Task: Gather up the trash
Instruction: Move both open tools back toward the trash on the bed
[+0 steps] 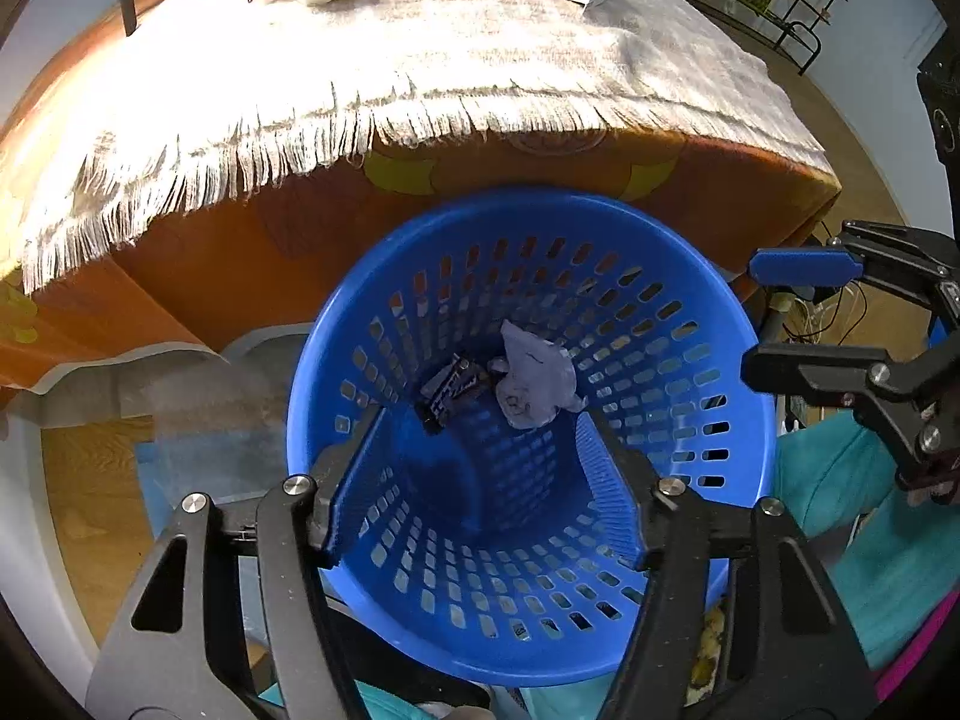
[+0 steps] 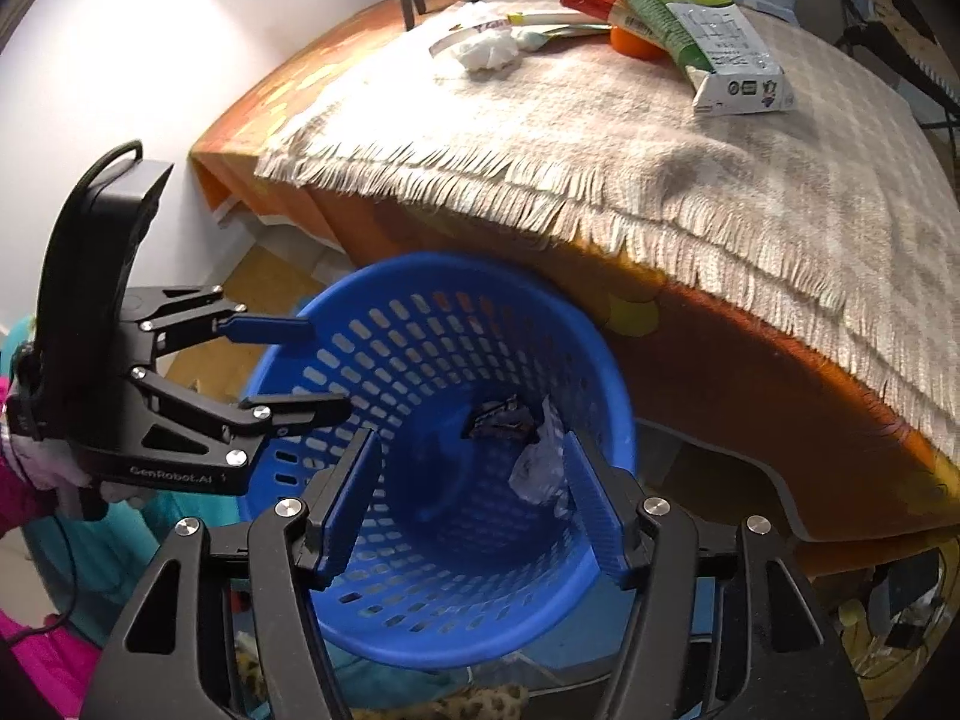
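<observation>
The left gripper (image 1: pixel 486 480) is held over the blue perforated basket (image 1: pixel 714 324), its jaws spread wide and empty. A dark wrapper (image 1: pixel 447 393) and a crumpled tissue (image 1: pixel 534 375) are seen lying at the basket's bottom. The right gripper (image 2: pixel 474 501) is held beside it, jaws likewise parted and empty. Behind the rim, the table (image 2: pixel 750 384) edge is overhung by a fringed cloth (image 2: pixel 690 180), on which a carton (image 2: pixel 702 42) is laid.

Blue basket (image 1: pixel 690 324), crumpled paper (image 1: pixel 534 378) inside
</observation>
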Available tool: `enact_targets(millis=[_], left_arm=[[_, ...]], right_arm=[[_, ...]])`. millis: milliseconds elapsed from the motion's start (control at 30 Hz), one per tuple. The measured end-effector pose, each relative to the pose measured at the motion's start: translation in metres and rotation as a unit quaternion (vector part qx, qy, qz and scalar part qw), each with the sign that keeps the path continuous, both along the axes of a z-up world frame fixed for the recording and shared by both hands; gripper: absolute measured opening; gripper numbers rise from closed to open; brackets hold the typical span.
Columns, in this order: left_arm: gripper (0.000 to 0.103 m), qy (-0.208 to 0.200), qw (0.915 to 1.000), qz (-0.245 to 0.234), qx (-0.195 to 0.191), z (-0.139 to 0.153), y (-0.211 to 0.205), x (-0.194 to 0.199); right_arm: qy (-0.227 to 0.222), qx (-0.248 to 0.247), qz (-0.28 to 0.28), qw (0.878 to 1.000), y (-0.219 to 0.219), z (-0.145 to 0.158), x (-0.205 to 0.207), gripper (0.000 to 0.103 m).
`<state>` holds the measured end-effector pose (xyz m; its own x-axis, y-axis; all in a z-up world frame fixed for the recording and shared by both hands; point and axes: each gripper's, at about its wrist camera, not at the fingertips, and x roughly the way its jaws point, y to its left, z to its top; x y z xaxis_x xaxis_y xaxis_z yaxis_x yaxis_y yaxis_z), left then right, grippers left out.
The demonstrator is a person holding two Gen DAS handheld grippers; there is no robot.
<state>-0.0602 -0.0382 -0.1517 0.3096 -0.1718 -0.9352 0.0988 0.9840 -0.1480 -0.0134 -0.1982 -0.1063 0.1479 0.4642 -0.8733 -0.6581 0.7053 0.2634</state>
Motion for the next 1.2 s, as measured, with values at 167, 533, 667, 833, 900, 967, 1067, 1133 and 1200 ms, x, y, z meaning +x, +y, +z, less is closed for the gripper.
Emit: enact_targets(millis=[167,533,667,833,900,967,1067,1133,1200], left_arm=[[0.067,-0.004,1.0,0.001,0.001,0.007,-0.001,0.006],[0.067,-0.071,0.997,0.018,0.026,0.053,0.024,0.047],[0.067,-0.105,0.9933,0.027,0.04,0.073,0.038,0.071],[0.067,-0.137,0.9888,0.034,0.05,0.087,0.058,0.099],[0.067,-0.147,0.9864,0.039,0.062,0.09,0.067,0.112],[0.067,-0.155,0.9848,0.04,0.068,0.091,0.074,0.121],[0.067,-0.162,0.9833,0.039,0.073,0.089,0.085,0.138],[0.064,-0.162,0.983,0.038,0.078,0.084,0.089,0.147],[0.054,-0.154,0.9837,0.034,0.086,0.076,0.091,0.157]], right_arm=[[-0.012,-0.006,-0.015,1.0,-0.001,0.005,0.007,0.071],[-0.07,-0.012,-0.047,0.996,-0.008,0.037,0.036,0.071],[-0.106,-0.007,-0.06,0.993,-0.007,0.054,0.056,0.071],[-0.162,-0.035,-0.054,0.985,0.012,0.065,0.086,0.082],[-0.185,-0.052,-0.053,0.98,0.02,0.065,0.099,0.082],[-0.205,-0.066,-0.053,0.975,0.026,0.064,0.111,0.082],[-0.216,-0.08,-0.054,0.972,0.035,0.058,0.13,0.082],[-0.212,-0.084,-0.058,0.972,0.039,0.053,0.141,0.082],[-0.209,-0.093,-0.059,0.972,0.043,0.045,0.152,0.082]])
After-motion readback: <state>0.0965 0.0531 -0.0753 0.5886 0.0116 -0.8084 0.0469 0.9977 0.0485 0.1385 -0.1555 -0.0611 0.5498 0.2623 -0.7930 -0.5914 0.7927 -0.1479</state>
